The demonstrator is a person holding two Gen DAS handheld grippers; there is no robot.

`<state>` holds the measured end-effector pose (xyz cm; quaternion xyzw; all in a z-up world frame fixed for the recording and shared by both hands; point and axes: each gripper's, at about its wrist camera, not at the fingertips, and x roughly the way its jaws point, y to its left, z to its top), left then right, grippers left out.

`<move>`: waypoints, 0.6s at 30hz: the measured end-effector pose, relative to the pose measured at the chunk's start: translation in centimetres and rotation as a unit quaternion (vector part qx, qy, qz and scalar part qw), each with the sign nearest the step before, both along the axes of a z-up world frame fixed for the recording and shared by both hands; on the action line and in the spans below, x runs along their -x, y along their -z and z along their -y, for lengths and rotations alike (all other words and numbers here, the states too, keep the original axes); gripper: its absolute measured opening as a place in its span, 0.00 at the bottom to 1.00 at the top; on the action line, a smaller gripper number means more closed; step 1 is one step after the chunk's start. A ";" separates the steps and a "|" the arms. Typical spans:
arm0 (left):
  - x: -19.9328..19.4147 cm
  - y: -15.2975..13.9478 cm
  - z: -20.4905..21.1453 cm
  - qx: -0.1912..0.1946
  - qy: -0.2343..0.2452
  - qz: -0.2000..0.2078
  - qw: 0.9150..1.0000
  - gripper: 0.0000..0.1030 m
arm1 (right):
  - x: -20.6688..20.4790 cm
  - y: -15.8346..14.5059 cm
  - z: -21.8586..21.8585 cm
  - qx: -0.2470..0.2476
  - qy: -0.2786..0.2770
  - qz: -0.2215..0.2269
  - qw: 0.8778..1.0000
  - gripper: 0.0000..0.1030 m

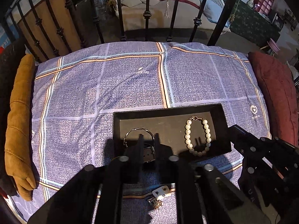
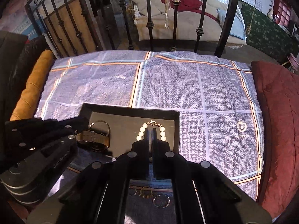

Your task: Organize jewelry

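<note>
Left tongs (image 1: 149,140) reach over the near left part of a black tray (image 1: 221,125), their fingers parted around the dark watch (image 1: 148,154) that lies there with its metal band (image 1: 139,130) curving up behind; whether the pads touch the watch cannot be told. Right tongs (image 2: 150,133) hover over the tray's right part with their fingers pressed together, nothing between them, the tips just above a pearl bracelet (image 2: 161,130). Nearest of all, on the bed in front of the tray, lie loose pieces: a white earring card (image 1: 161,191) with a small gold-and-silver cluster (image 1: 155,203) just beside it in the left wrist view, and a gold charm ring (image 2: 145,191) beside a plain silver ring (image 2: 161,201) in the right wrist view. Inside the tray the bracelet lies flat in a long loop, its gold clasp (image 1: 196,118) at the far end, well apart from the watch. Under everything is a blue checked bedcover (image 1: 112,85), with a tan cushion (image 1: 19,115) along its left edge and a dark red cushion (image 1: 276,93) along its right. Beyond the bedcover stands a black iron railing (image 1: 147,15).
</note>
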<state>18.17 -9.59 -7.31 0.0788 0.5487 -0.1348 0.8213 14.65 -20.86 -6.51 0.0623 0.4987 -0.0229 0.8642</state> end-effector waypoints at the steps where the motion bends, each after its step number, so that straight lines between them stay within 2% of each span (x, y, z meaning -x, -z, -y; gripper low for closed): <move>1: 0.0 0.1 0.1 -0.004 -0.001 0.005 1.000 0.46 | -0.1 0.3 0.2 -0.002 -0.001 -0.003 1.000 0.08; 2: 0.0 0.2 0.1 -0.010 -0.001 0.014 1.000 0.55 | -0.2 0.7 0.4 -0.006 -0.001 -0.008 1.000 0.13; 4: 0.0 0.4 0.2 -0.031 -0.004 0.024 0.999 0.57 | -0.2 1.3 0.7 0.000 0.005 -0.014 1.000 0.43; 6: -0.3 0.7 -0.2 -0.039 -0.011 0.020 0.999 0.60 | 0.0 1.3 1.2 0.003 0.009 -0.008 1.000 0.58; 8: -0.4 0.9 -0.9 -0.028 -0.020 0.013 0.999 0.61 | 0.3 1.2 1.5 0.005 0.010 -0.001 1.000 0.60; 13: 1.5 0.7 -3.1 -0.032 -0.035 0.016 0.999 0.62 | 2.8 1.1 2.7 -0.010 0.019 0.001 1.000 0.58; 16: 3.8 1.7 -4.3 -0.022 -0.032 -0.007 0.999 0.65 | 5.3 2.5 2.5 -0.002 0.013 -0.026 1.000 0.53; 18: 5.4 3.0 -4.4 -0.028 -0.027 -0.022 0.999 0.65 | 6.7 3.9 2.1 0.001 0.013 -0.051 0.999 0.53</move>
